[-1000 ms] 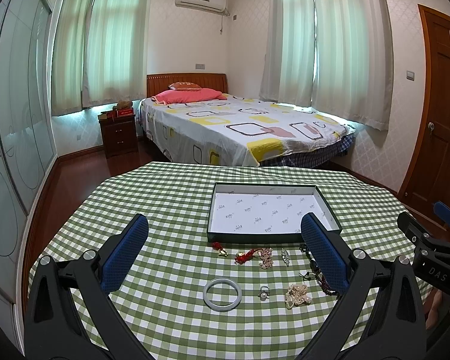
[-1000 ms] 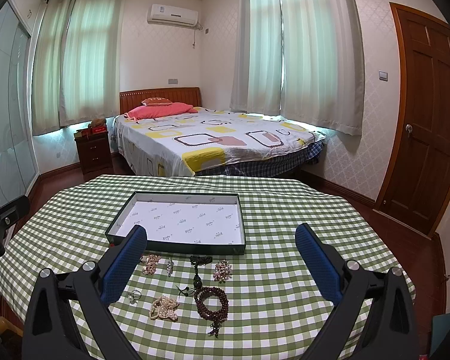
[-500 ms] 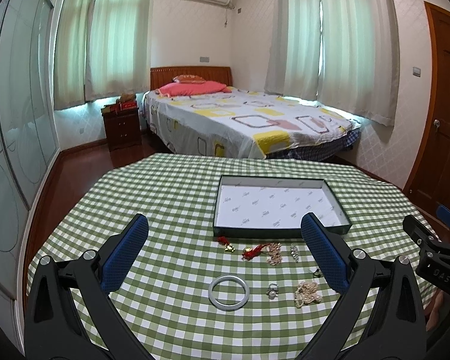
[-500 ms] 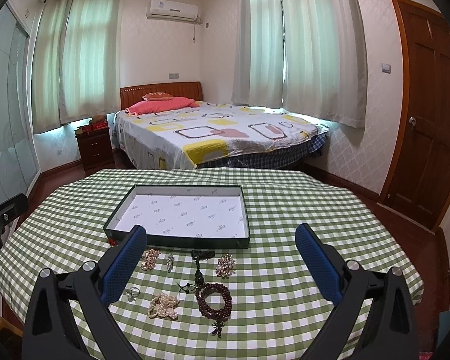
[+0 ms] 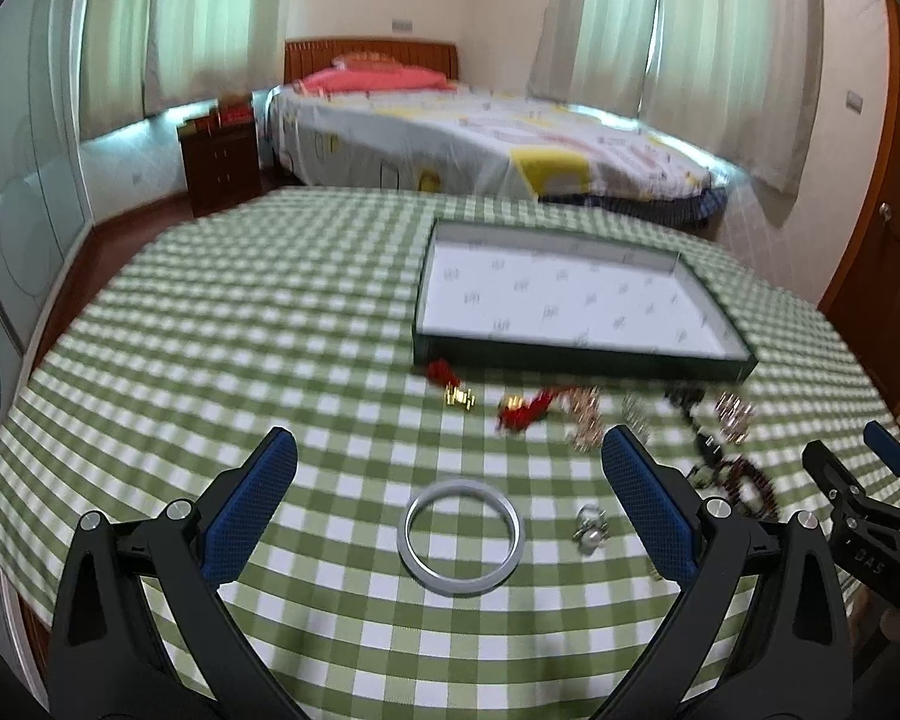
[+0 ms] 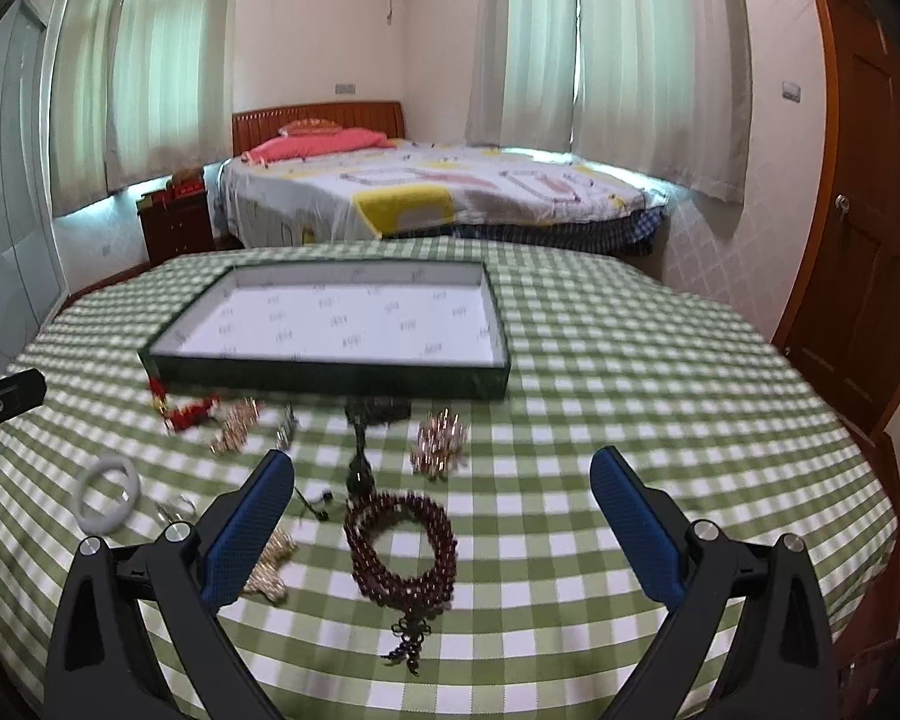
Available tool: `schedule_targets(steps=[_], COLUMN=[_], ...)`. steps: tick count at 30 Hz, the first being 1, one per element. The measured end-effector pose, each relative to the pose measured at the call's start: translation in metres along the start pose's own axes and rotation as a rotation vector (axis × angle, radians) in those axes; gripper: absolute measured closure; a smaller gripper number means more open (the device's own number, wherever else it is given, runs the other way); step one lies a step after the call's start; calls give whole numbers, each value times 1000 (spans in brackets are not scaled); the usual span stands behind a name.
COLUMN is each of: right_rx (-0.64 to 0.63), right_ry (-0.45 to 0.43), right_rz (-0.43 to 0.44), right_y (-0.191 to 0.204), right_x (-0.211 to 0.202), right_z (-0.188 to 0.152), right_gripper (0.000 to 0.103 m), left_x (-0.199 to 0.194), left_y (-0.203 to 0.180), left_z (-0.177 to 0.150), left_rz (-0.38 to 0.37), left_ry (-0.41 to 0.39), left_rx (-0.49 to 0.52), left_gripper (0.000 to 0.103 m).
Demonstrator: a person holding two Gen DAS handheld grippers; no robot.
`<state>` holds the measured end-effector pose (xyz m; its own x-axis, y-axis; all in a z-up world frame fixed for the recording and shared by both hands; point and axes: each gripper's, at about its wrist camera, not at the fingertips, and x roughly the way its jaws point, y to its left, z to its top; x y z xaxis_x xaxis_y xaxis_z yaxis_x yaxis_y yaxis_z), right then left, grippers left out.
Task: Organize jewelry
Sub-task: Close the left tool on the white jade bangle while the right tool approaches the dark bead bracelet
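Left gripper point(image 5: 450, 498): black angular frame, two long fingers faced with blue textured pads point(image 5: 249, 501), silver round screws at the joints. Right gripper point(image 6: 441, 519) looks the same; seen from the left camera its black body bears white letters "DAS".

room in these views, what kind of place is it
Most likely a home bedroom. A made bed with a pink pillow stands behind the table, a nightstand sits beside it, and curtains cover the windows.

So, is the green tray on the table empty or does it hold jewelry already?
Empty: the tray shows only its white printed lining; all jewelry lies outside on the checked cloth.
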<state>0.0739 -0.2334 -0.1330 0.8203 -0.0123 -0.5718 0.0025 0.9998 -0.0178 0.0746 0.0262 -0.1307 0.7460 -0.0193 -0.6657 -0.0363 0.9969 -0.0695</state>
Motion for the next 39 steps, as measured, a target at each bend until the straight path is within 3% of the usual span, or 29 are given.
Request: schedule_targets(steps=[7,10,18,30,35,37,39], right_rx=[-35,-36,9,9,4,-7,-14], right_ry=[-12,10,59,92,104,113,123], right_rz=[3,9,42,61,59,63,70], right_y=[1,0,-5,-4,-2,1,2], right_x=[16,24,39,51,56,58,60], right_z=[-20,-26,-33,-35,-33,-34,-35], right_gripper=[6,6,6,7,8,9,19], left_x=[34,45,68,68,65,64,64], left_y=[-1,-3,-7,-8,-8,-9,-9], left_z=[-23,-30,-48,-48,-48,-49,-49], left_rz=[26,23,28,35,28,23,23], left_ry=[75,84,132,115,100,99,99], left_rx=[17,28,58,65,71,76,77], left_gripper=[6,13,13,13,34,34,34])
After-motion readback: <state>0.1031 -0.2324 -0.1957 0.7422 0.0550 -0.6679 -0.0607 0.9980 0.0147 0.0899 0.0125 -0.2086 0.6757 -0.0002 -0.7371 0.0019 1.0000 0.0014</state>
